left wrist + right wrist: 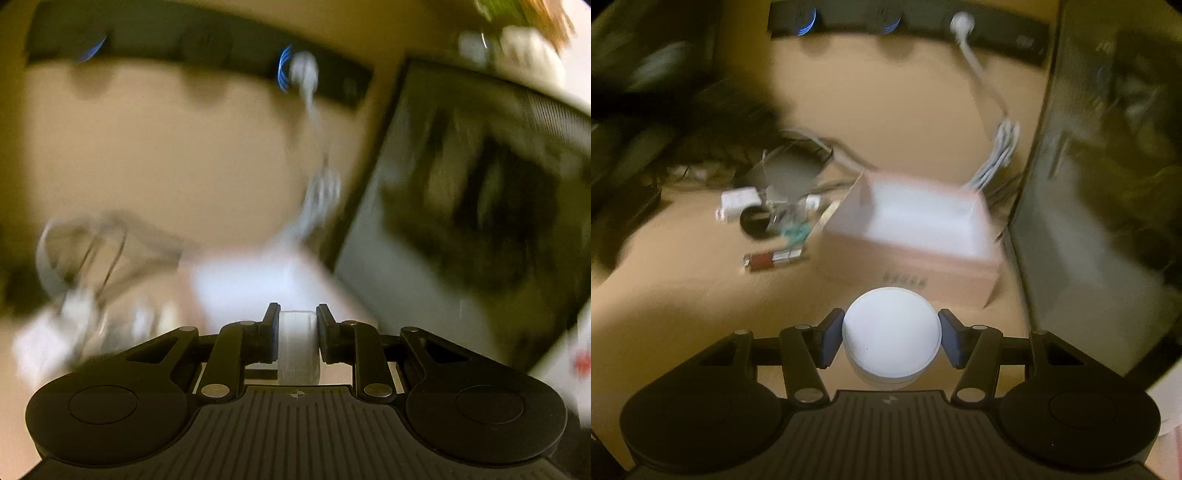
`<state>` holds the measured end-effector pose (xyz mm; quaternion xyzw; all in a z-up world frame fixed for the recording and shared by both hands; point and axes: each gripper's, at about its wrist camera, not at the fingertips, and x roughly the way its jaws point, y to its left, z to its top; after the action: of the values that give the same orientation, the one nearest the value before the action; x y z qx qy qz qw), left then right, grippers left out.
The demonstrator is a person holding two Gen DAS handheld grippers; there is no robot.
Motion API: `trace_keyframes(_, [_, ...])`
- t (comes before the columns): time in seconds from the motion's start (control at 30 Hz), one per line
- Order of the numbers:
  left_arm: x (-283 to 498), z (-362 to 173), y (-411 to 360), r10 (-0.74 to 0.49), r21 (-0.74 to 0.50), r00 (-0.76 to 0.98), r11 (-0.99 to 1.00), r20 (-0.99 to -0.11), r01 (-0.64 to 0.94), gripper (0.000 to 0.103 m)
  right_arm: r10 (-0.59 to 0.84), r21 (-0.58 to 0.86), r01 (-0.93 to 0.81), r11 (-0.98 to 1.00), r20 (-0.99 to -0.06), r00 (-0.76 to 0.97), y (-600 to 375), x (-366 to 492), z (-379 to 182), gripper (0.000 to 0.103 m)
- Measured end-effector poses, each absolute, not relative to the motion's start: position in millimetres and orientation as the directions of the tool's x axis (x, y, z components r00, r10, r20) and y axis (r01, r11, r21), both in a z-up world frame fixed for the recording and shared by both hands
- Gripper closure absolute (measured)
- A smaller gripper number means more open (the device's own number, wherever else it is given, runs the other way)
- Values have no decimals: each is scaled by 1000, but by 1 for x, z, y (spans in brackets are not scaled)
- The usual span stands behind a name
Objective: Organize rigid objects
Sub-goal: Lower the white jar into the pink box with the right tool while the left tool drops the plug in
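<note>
Clearly the left claw is clamped tight on a thin white disc held edge-on, a grip suited to carrying. The right claw stands half-wide with a white round jar between its pads, seemingly gripped. Beyond sits the open pink box on the desk, likely the destination.

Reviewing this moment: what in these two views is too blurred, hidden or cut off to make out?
- Left wrist view: clutter at lower left, motion-blurred.
- Left wrist view: white piece in the left hand-held gripper, edge-on, shape unclear.
- Right wrist view: box print, smeared.
- Right wrist view: dark frame, cut off at right.
</note>
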<state>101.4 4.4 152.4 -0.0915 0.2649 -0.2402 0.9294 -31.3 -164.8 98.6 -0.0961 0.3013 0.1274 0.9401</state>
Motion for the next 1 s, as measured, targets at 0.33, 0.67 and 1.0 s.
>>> trace_keyframes(0.33, [145,142,44,-400,-474,838,858,-372,198,78,57,-166,-187,968,-583,811,-189,-16,107,48])
trace_keyframes(0.67, [42,63,100,-331,-371,741,921,-584,120,78,192,-8,-258,966,-646,739,-160,122,114,48])
trace_keyframes(1.0, [-20,47,128,-261,-268,695,958,-670,102,78,173,17,-238,971,-735,656,-106,257,67,48])
